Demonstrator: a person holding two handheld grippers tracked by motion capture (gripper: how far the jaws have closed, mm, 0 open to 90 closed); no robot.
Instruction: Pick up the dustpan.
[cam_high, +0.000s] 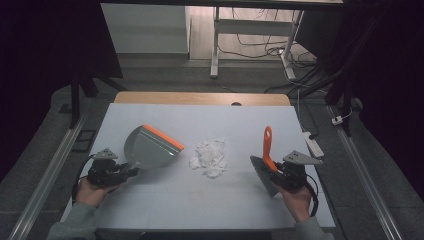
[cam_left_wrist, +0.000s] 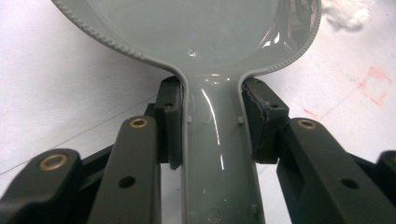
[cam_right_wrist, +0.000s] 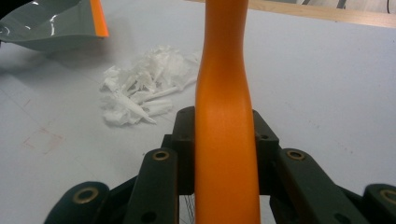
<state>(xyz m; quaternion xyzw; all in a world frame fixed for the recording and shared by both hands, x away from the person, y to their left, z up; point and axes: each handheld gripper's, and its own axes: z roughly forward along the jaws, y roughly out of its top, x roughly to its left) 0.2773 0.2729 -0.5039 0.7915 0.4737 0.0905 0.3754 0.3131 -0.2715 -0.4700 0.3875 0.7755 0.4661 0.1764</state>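
A heap of torn white paper scraps (cam_high: 210, 158) lies near the middle of the white table (cam_high: 150, 200), between the two tools. To its left, a grey dustpan (cam_high: 150, 148) with an orange lip rests on the table, its mouth turned toward the scraps. The left gripper (cam_high: 127, 172) comes in low from the near left, roughly level, and its jaws are closed on the dustpan's handle (cam_left_wrist: 219, 158); the left gripper view shows both pads pressed against the handle's sides just below the pan. To the right of the scraps, the right gripper (cam_high: 274, 169) clamps the orange handle (cam_right_wrist: 226, 130) of a brush (cam_high: 265, 172), which points away from the person, its grey bristles toward the near edge. The right gripper view shows the scraps (cam_right_wrist: 144, 91) beyond the jaws and the dustpan's lip at far left.
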